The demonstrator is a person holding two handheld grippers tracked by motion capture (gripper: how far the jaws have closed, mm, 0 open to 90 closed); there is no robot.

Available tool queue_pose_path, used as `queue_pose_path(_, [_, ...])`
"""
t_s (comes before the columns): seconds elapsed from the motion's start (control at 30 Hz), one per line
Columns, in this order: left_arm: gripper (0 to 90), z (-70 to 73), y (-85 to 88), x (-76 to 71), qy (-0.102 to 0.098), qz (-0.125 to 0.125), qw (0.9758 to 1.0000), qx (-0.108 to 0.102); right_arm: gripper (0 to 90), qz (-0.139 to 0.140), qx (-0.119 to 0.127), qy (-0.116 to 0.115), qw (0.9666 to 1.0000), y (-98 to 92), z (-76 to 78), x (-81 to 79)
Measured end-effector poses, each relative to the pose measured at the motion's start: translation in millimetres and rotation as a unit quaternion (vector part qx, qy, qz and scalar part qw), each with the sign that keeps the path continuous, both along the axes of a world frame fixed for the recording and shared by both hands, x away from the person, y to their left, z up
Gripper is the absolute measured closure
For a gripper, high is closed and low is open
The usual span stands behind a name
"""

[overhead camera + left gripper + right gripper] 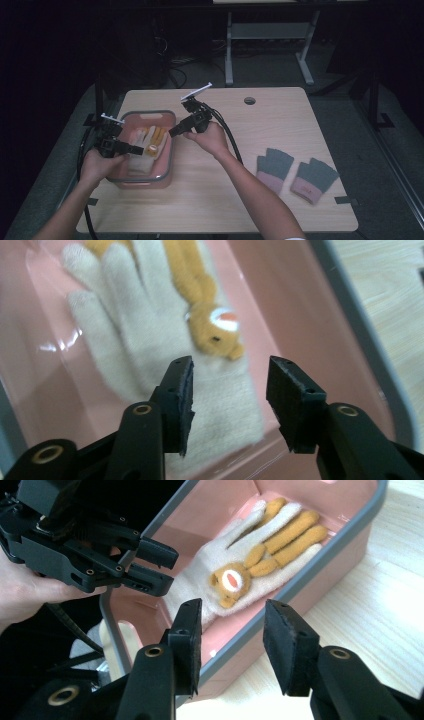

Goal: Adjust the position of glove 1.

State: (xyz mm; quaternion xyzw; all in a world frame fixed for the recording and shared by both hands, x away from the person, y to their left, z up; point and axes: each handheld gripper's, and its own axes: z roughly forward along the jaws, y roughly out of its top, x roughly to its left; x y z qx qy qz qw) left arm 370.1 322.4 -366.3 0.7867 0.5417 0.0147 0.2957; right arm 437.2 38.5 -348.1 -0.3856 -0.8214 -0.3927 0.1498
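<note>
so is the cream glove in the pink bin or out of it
In. The cream glove lies flat on the floor of the pink bin, inside its grey rim, with an orange glove on top.

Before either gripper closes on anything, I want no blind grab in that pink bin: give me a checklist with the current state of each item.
1. Left gripper jaws open: ok, wide gap.
2. Left gripper lined up over the cream glove: ok, its cuff lies between the jaws.
3. Jaws touching the glove: cannot tell; the high view suggests it hovers.
4. Right gripper jaws open and empty: ok.
5. Right gripper inside the pink bin: not ok, it is outside the bin's rim.
6. Grey gloves out of the way: ok, flat on the table off to the right.
</note>
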Motion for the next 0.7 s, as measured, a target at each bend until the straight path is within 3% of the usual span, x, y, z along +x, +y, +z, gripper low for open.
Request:
queue_pose_path(0.5, [39.2,19.1,-21.1,-2.2,-0.047,-0.012,0.9973,-0.054,49.1,-0.027,-0.002,-0.014,0.9995,-32.9,6.7,-8.5])
queue_pose_path(0.7, [35.6,23.6,-30.3,-2.3,-0.059,-0.020,0.9964,-0.057,47.7,-0.038,-0.002,-0.017,0.9991,-48.6,5.7,-11.3])
